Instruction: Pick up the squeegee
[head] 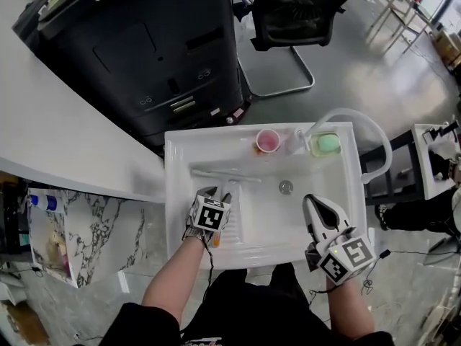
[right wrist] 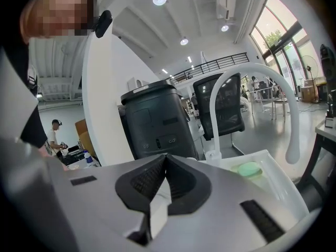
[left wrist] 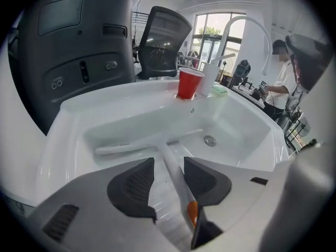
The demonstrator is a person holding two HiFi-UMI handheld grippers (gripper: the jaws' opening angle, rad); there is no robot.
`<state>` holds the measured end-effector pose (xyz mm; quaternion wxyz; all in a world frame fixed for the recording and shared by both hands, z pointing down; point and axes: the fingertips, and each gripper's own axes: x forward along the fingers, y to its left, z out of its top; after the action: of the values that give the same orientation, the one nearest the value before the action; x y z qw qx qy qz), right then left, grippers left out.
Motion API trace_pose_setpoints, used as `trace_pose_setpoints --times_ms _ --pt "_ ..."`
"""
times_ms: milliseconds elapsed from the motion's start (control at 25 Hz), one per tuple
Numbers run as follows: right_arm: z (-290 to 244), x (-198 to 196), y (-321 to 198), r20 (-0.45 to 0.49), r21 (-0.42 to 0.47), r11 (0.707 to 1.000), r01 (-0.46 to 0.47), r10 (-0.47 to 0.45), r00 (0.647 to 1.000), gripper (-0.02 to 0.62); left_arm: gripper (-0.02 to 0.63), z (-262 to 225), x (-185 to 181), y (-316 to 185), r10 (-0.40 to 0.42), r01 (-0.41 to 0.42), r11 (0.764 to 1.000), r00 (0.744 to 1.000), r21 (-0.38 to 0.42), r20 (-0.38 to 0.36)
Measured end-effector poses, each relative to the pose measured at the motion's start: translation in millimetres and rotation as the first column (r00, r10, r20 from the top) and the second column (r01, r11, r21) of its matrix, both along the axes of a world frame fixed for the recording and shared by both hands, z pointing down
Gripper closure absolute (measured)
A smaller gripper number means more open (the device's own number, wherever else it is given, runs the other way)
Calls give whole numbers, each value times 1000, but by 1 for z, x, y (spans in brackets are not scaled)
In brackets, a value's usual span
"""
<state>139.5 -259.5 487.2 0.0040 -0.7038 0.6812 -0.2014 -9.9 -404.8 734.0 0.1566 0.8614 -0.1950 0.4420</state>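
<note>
Lying in the white sink at frame centre, the squeegee looks like light, stiff plastic, probably slick if wet; its slim handle seems the best hold. The left hand-held gripper stands apart astride that handle, not pressing. The right hand-held gripper is closed and empty.

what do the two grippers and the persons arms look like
Both the left gripper and right gripper have pale grey-white shells with black ribbed pads. Each carries a white cube printed with black square markers, and a thin black cable trails from it. The person wears a black short-sleeved top.
</note>
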Motion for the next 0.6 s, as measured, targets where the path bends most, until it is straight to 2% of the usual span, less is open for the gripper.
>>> trace_pose_setpoints --times_ms 400,600 --pt "4 12 10 5 -7 999 -48 48 999 578 410 24 6 7 17 -13 998 998 -59 67" --pt "6 16 12 10 -8 999 -51 52 999 578 417 26 8 8 27 -22 998 995 -52 92"
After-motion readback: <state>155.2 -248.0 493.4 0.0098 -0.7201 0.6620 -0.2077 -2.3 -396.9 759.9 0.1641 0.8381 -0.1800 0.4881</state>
